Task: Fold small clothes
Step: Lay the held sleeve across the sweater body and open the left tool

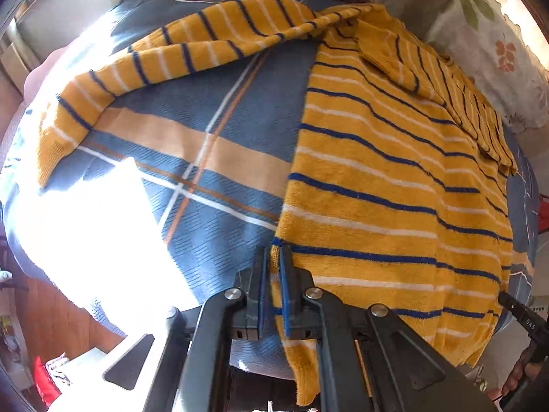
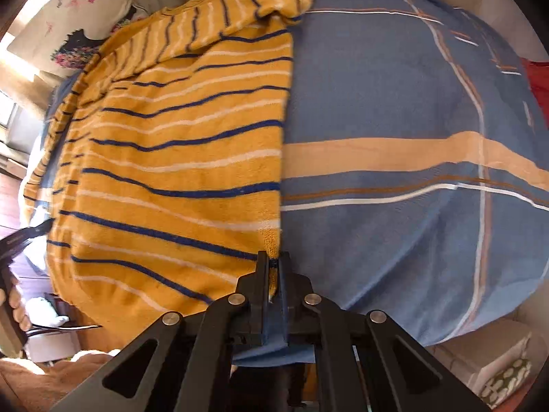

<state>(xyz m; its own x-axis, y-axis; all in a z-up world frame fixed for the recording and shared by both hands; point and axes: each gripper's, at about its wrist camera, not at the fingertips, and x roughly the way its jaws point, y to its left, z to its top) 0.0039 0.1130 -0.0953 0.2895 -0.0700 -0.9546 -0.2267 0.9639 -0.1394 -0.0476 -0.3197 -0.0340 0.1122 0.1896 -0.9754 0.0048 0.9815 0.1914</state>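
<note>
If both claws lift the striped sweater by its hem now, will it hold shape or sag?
Likely sag: the sweater is soft knit, its sleeve already lying limp. It probably won't slip; the fuzzy fabric is pinched in the left claw and right claw.

Left gripper: black linkage arms, round silver pivot screws, blue-padded fingers. Right gripper: the same build.

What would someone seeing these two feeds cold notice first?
The yellow striped sweater dominates, spread over a blue plaid blanket, with one sleeve stretched out to the left in the left wrist view. Both grippers are shut on its near hem: the left gripper at one bottom corner, the right gripper at the other. A glaring sun patch washes out the blanket's lower left.
</note>
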